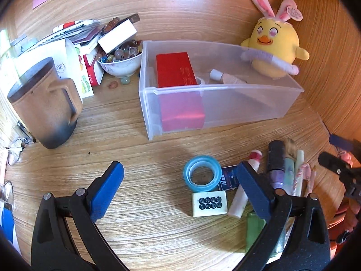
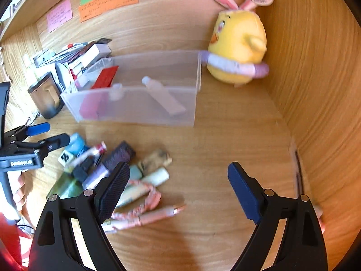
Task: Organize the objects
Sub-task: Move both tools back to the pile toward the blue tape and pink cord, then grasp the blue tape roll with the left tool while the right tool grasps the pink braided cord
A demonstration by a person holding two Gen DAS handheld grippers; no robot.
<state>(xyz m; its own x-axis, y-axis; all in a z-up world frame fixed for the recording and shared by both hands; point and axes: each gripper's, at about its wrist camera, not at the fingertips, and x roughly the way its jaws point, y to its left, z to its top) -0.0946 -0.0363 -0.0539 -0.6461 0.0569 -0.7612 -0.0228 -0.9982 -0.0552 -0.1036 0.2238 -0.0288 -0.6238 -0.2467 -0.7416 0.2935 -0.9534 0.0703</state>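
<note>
One view only — marble bowl, left.

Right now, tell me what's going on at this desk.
A person is sorting desk clutter with two handheld grippers. The left gripper and right gripper are both open and empty over a pile of small items around a blue tape roll. The clear plastic bin already holds a red box and a small tube.

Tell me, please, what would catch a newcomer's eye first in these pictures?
Probably the yellow chick plush with pink bunny ears, standing in the back corner against the clear plastic bin. Next, the red box inside that bin, and the blue tape roll beside the clutter in front.
</note>
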